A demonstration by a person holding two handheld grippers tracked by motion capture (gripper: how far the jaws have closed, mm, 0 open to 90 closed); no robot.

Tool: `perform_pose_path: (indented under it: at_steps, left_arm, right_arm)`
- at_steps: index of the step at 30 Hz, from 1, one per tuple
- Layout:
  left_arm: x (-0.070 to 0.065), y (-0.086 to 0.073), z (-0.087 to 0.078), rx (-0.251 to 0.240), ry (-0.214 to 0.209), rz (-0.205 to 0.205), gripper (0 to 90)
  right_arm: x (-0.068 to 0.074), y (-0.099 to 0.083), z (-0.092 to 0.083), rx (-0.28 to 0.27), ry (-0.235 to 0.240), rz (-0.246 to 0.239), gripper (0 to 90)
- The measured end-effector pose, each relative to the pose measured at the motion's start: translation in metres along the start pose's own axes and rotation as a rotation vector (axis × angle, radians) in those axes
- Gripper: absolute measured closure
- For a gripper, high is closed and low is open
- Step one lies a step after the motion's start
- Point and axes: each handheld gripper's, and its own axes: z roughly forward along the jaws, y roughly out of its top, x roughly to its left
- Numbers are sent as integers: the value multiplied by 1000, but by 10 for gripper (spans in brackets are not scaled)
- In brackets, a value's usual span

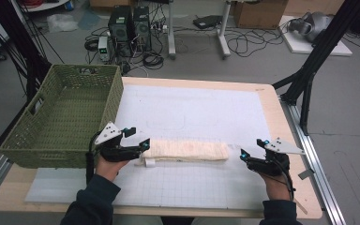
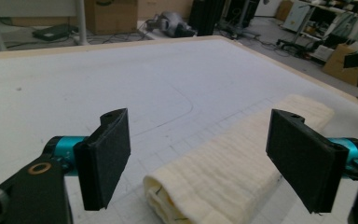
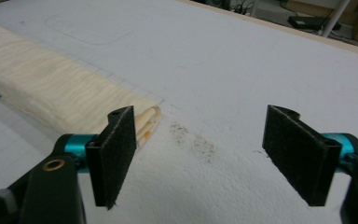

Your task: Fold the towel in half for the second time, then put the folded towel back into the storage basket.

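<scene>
My left gripper (image 1: pixel 138 138) hangs at the left end of the folded cream towel (image 1: pixel 187 151), its jaws spread wide with nothing pinched between them. In the left gripper view the towel's (image 2: pixel 242 158) folded end lies on the mat below and between the two black pads (image 2: pixel 106 156), apart from both (the layered edges of the fold face me there). My right gripper (image 1: pixel 252 148) sits just off the towel's right end, also released, jaws wide apart. In the right gripper view the towel's (image 3: pixel 51 88) end stops beside my left-hand pad (image 3: pixel 114 156), and the gap between the pads holds bare mat with a patch of dark specks (image 3: pixel 193 142).

The towel lies as a long narrow strip across the near part of the white gridded mat (image 1: pixel 192 115), running left to right between my two hands. A small white tag (image 1: pixel 149 162) sticks out at its left end, close to my left hand (image 1: pixel 110 164). The green woven basket (image 1: pixel 33 136) stands at the table's left edge, just beside my left gripper, apart from the towel. My right hand (image 1: pixel 274 180) rests near the table's (image 1: pixel 281 117) right edge.
</scene>
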Motion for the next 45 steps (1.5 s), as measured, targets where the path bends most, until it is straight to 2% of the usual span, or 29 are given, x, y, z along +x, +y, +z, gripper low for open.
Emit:
perform_pose_path:
  at_steps: [5,9,13,17,25,36,45]
  left_arm:
    - [-2,-1,1,12,10,13,217]
    - [-1,-3,3,27,-8,2,218]
    - [0,-3,1,26,-1,5,219]
    - [0,-2,1,23,3,5,220]
    - [-1,-2,2,20,8,17,223]
    - [-1,-4,5,31,12,18,225]
    - [-1,-6,8,46,5,6,231]
  right_arm:
    - [-4,0,-5,-24,-20,6,113]
    - [-6,0,-2,-24,1,11,109]
    - [-6,1,2,-29,13,25,109]
    - [-4,1,3,-20,8,3,109]
    - [-8,-3,-2,-22,-4,13,109]
    - [-7,-4,1,-7,11,14,109]
    - [-8,-5,1,-3,8,13,109]
